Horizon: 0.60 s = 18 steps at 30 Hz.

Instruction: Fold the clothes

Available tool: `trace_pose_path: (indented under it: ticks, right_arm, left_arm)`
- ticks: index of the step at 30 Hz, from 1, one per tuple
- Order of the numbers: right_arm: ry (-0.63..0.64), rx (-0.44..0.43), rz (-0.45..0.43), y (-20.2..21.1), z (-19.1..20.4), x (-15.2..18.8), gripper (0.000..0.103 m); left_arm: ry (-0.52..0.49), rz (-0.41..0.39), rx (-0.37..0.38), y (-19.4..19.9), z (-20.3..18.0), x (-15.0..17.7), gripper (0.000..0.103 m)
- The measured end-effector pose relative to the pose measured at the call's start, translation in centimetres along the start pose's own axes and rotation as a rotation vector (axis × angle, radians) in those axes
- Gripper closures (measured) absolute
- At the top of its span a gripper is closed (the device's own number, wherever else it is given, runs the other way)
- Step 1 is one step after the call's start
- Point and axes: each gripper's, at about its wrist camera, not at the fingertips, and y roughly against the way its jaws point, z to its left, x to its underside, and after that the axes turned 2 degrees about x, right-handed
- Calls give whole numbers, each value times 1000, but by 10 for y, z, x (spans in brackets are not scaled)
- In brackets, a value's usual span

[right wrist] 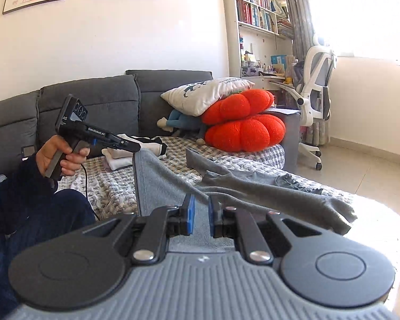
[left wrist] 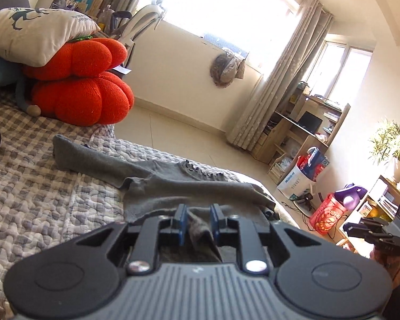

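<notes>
**Lifting a grey top by its hem over the quilted bed**

Pinching a bunched fold of the grey long-sleeved top [left wrist: 173,184], the left gripper [left wrist: 197,220] holds the cloth between its blue pads. From the right wrist view, the hem hangs taut from its tip, raised above the checked quilt [left wrist: 40,186]. The right gripper [right wrist: 201,214] has grey fabric running between its pads, but whether they press on it cannot be told. The top's frilled neckline and sleeves lie spread on the quilt, near two red pumpkin cushions [right wrist: 242,122].

A quilted checked sofa seat [right wrist: 114,186] bears a grey top [right wrist: 253,186] and orange cushions [right wrist: 245,133].
</notes>
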Motion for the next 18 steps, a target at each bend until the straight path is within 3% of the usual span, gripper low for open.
trace_pose_path:
  ticks: [1,4,5,7,10,14,18]
  right_arm:
    - [-9,39,20,-7,-4,2,76]
    - [-23,225,92,-34,-19,5,45]
    - [-40,286,106,-42,-25,7,42]
    - [-136,370,124,-54,-49,8,42]
    - [-292,466,128,-67,-86,8,42]
    - [-354,480,120,-83,-115,-1,42]
    - [-383,485,122,-110,-147,-16,42]
  left_arm:
    - [4,-9,-22,-1,4,-4,63]
    - [18,-13,-58,-16,14,-21,60]
    - [11,-4,-58,-24,17,-26,57]
    - [-4,40,-78,-52,21,-40,52]
    - [-46,132,-118,-102,23,-59,52]
    - [-121,219,-148,-165,23,-85,52]
    - [-181,276,-122,-221,22,-101,43]
